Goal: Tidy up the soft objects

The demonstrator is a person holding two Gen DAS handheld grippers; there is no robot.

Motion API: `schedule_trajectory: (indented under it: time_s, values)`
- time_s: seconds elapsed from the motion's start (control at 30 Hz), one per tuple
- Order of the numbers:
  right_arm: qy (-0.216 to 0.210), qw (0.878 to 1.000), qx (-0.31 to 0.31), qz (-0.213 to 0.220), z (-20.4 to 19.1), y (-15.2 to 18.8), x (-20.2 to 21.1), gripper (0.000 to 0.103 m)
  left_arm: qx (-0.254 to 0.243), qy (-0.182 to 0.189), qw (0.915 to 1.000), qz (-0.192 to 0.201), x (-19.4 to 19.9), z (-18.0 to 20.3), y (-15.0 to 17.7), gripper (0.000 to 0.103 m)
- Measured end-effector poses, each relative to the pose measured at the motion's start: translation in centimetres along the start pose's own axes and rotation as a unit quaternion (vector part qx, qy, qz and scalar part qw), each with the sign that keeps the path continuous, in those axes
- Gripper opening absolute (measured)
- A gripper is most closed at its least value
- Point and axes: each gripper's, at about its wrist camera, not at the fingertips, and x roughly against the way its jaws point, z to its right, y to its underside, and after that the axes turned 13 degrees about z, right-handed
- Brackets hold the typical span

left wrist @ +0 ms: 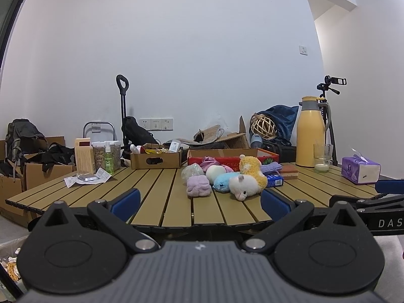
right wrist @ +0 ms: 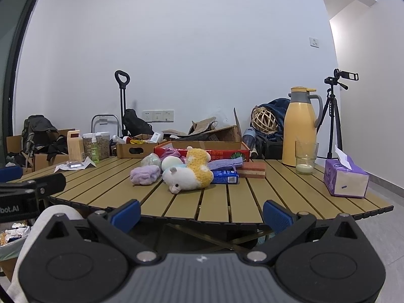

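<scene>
Two grippers are held low at the near edge of a slatted table [left wrist: 156, 192]. The left gripper [left wrist: 200, 203] is wide open and nothing is held between its blue pads [left wrist: 126, 200]. The right gripper [right wrist: 202, 214] is wide open too, and nothing is held in it. The soft things are piled well ahead of both sets of jaws, near the middle of the table. One white and yellow plush animal [right wrist: 188, 176] is seen lying on its side at the front of the pile. One blue plush toy [left wrist: 223, 181] is tucked just beside it, touching it. One fluffy purple bundle [left wrist: 198, 186] is found at the left of the pile. One pale round ball [left wrist: 216, 173] and one small clear bag [left wrist: 192, 171] are seen behind the bundle. One blue packet [right wrist: 224, 176] and one purple cloth [right wrist: 226, 164] are seen to the right of the plush animal. One red box [right wrist: 202, 151] is set behind the pile, with something pink inside it. One brown cardboard box [left wrist: 156, 158] is set to its left, filled with small things that cannot be made out. Far ahead and to the right of the jaws, one yellow jug [right wrist: 300, 128], one glass [right wrist: 306, 157] with something white at the bottom, and one purple tissue box [right wrist: 346, 180] are seen.
</scene>
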Motion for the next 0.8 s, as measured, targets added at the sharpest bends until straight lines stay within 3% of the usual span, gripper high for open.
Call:
schedule_trajectory:
  time_s: [0.8]
  values:
    - [0.004,1.000,-0.008,-0.002,0.03,0.18,0.12,0.103,-0.004,0.001,1.0000,0.003,-0.15,0.00,-0.07,0.103]
